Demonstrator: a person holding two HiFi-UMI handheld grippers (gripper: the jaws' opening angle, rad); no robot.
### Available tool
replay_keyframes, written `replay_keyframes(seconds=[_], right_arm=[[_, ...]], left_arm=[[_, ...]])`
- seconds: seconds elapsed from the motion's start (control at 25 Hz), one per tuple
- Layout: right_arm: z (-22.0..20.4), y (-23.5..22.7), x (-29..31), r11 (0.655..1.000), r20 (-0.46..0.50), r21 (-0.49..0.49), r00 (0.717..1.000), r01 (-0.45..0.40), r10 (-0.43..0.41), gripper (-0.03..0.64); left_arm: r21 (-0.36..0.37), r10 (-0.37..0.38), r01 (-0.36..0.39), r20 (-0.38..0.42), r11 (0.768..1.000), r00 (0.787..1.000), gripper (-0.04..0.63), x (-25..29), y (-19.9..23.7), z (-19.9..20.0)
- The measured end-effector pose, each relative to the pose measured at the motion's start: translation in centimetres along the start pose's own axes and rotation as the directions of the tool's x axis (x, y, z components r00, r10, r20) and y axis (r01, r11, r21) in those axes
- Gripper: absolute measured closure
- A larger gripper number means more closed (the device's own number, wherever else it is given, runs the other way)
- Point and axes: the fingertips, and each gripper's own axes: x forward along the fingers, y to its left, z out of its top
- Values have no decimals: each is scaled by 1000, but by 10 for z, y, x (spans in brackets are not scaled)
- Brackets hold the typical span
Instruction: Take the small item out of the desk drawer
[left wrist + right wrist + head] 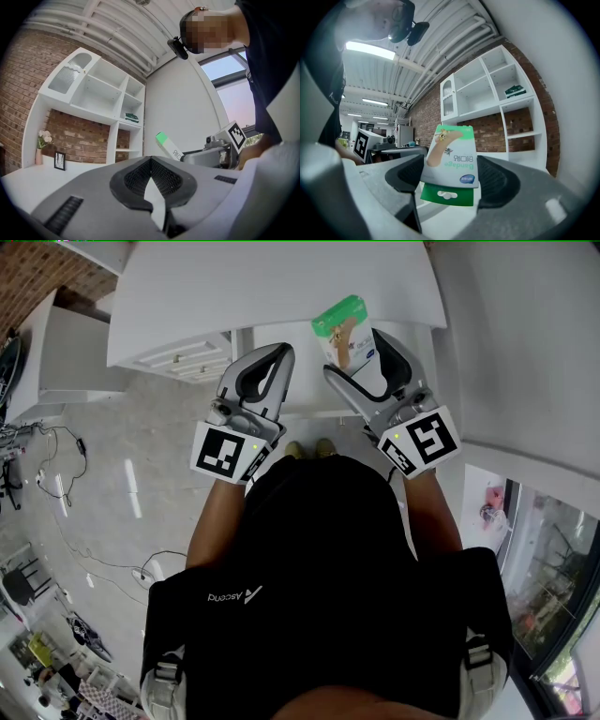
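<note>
1. Your right gripper (449,180) is clamped on the bandage box (452,157), one jaw on each flat side.
2. The box (339,322) is held upright in the air, green end up, over the near edge of the white desk (281,282).
3. Your left gripper (151,163) has its jaws pressed together on nothing.
4. It sits just beside the right one, in front of your chest.
</note>
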Motion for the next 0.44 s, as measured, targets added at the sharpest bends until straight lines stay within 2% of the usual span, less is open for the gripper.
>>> replay_keyframes(seconds=[0.28, 0.44], right_arm=[[2, 2, -6, 1000, 6, -1, 1000, -4, 4, 264], [2, 3, -9, 1000, 5, -6, 1000, -10, 10, 264]], left_arm=[[-2, 7, -7, 31, 1000, 1000, 597, -1, -6, 10], [9, 5, -5, 20, 1000, 1000, 597, -4, -9, 8]])
